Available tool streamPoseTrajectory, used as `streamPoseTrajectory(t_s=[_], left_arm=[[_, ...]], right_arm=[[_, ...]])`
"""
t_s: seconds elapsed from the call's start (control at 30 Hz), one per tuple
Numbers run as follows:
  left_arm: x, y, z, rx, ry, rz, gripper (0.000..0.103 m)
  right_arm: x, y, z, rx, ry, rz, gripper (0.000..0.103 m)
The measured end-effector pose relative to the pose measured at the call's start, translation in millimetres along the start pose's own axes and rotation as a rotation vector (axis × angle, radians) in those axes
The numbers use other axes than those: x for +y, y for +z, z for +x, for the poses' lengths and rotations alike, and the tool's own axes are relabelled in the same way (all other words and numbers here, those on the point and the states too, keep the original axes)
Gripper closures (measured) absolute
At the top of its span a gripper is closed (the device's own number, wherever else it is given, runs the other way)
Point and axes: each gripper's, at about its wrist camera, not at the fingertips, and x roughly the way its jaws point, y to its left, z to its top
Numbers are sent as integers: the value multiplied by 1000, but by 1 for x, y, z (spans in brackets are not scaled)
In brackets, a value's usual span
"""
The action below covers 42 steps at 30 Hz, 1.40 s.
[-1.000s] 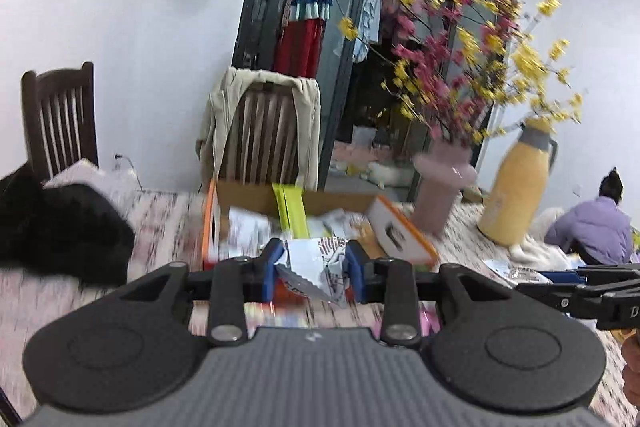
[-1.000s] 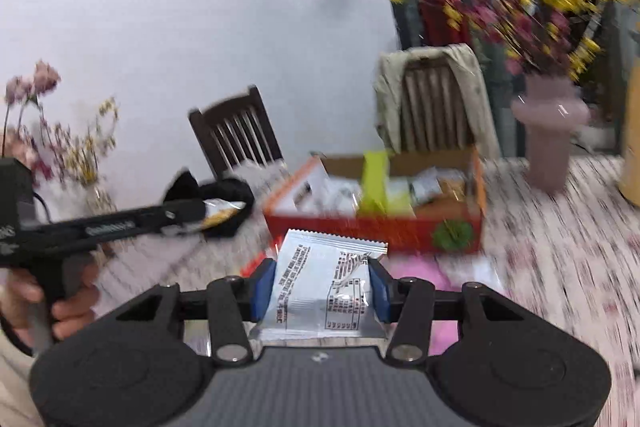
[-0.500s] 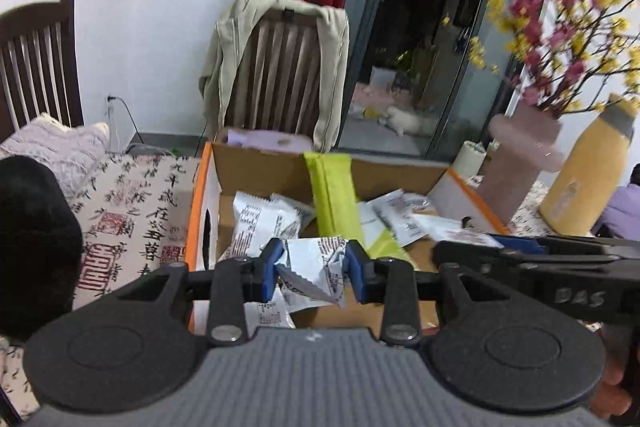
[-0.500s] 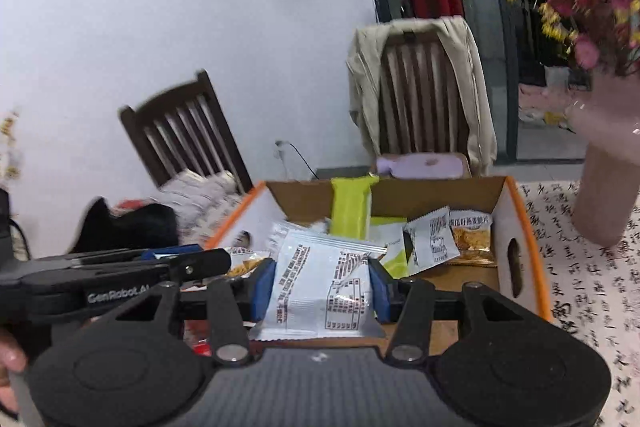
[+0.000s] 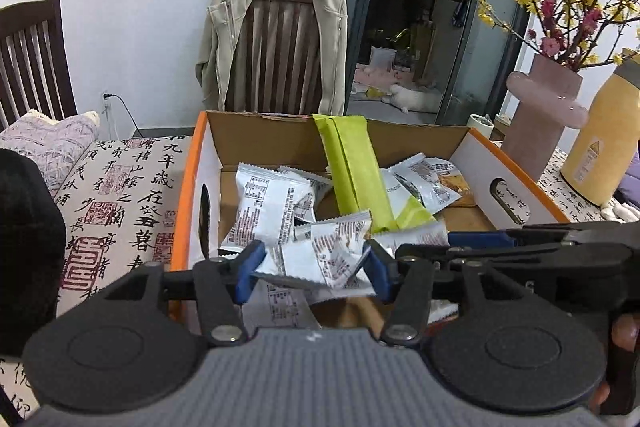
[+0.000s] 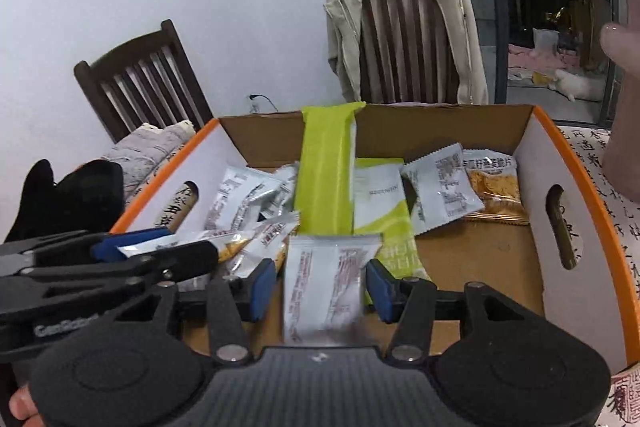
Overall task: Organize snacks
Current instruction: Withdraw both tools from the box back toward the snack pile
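Note:
An orange-edged cardboard box holds several silver snack packets, a long green pack and an orange-print packet. My left gripper hangs over the box's near left side. Its jaws are opening, and a silver packet lies tilted and loose between the blue pads. My right gripper is over the box's near middle, jaws opening. A silver packet sits blurred between them, clear of the left pad.
The box stands on a calligraphy-print tablecloth. A pink vase with flowers and a yellow flask stand to its right. Two wooden chairs are behind, one draped with a beige jacket. Black cloth lies left.
Both grippers moved forward and down over the box with their packets. Both pairs of jaws have widened, and the packets now sit loose between the pads.

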Motion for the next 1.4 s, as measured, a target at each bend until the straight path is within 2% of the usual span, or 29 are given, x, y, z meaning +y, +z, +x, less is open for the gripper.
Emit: streamPoseTrajectory(t_s=[0.1, 0.23, 0.33, 0.4, 0.5, 0.6, 0.73, 0.87, 0.97, 1.17, 1.4], left_arm=[[-5, -1, -11, -11, 5, 35, 40], [-12, -2, -37, -36, 14, 59, 35], [-19, -7, -64, -67, 55, 71, 34], [-26, -14, -83, -87, 74, 94, 32], [-37, -27, -119, -118, 92, 105, 28], [-49, -41, -152, -150, 98, 114, 23], [-68, -66, -194, -180, 90, 133, 16], [-86, -92, -224, -197, 83, 128, 15], [-100, -113, -244, -204, 69, 128, 14], [-113, -152, -279, -201, 38, 69, 11], [-111, -200, -305, -143, 88, 13, 11]], right_arm=[[-1, 1, -11, -21, -13, -3, 40], [0, -1, -38, -59, -16, -19, 37], [1, -6, -66, -91, -27, -38, 34], [2, -13, -90, -121, -32, -59, 27], [5, -27, -126, -164, -57, -108, 24], [8, -48, -162, -198, -70, -143, 17], [13, -79, -204, -231, -78, -181, 15], [12, -116, -240, -253, -73, -177, 8], [13, -142, -261, -254, -67, -164, 8], [15, -194, -299, -267, -94, -144, 5], [12, -250, -327, -250, -131, -107, 4]])
